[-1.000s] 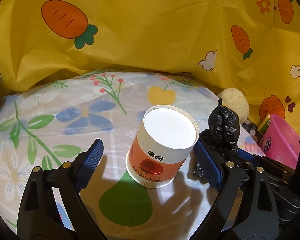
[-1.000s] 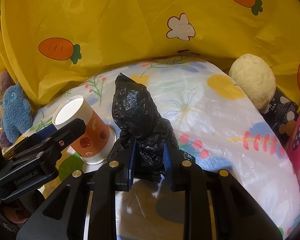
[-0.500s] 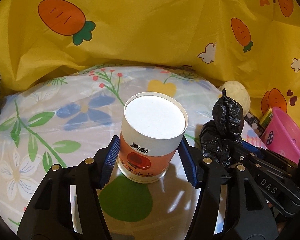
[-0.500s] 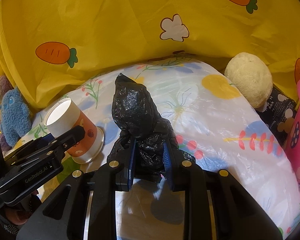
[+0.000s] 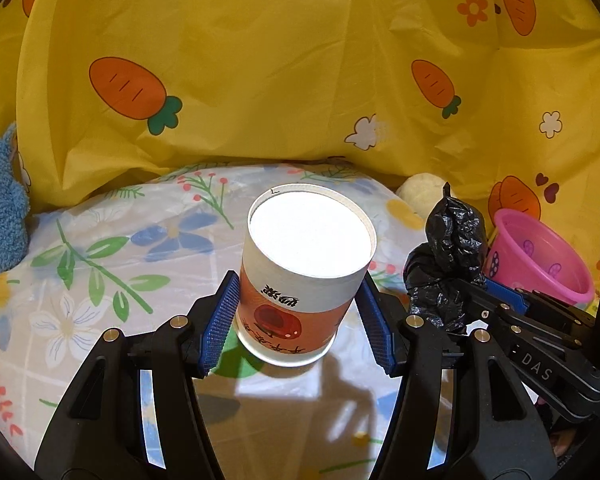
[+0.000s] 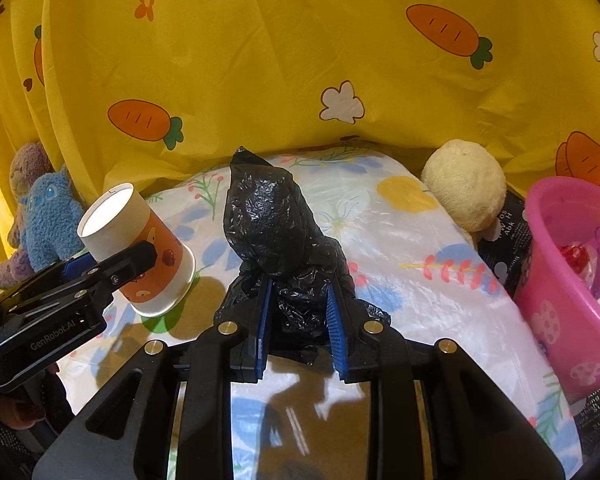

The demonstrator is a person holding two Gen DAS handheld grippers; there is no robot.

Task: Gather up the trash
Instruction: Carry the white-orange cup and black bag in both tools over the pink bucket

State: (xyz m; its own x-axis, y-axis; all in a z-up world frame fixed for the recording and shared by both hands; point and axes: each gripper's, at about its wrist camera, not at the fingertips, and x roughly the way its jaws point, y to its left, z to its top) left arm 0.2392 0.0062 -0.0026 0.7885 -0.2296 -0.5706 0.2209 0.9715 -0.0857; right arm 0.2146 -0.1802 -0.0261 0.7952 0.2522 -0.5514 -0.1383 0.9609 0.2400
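An orange and white paper cup [image 5: 306,280] hangs upside down and tilted above the flowered cloth, and my left gripper [image 5: 298,294] is shut on its sides. In the right wrist view the same cup [image 6: 140,256] is at the left, clear of the cloth. A crumpled black plastic bag [image 6: 276,240] stands up between the blue pads of my right gripper [image 6: 298,300], which is shut on its lower part. From the left wrist view the bag [image 5: 452,248] and the right gripper [image 5: 496,300] are at the right.
A pink plastic bucket [image 6: 560,320] with some items inside stands at the right edge. A cream plush ball [image 6: 464,184] lies behind it, and a blue plush toy [image 6: 48,220] sits at the left. Yellow carrot-print cloth [image 6: 260,60] hangs behind the flowered table cover [image 6: 420,260].
The left jaws closed onto the cup and raised it off the cloth. Both grippers rose and drew back, so the bucket and the toys now show more.
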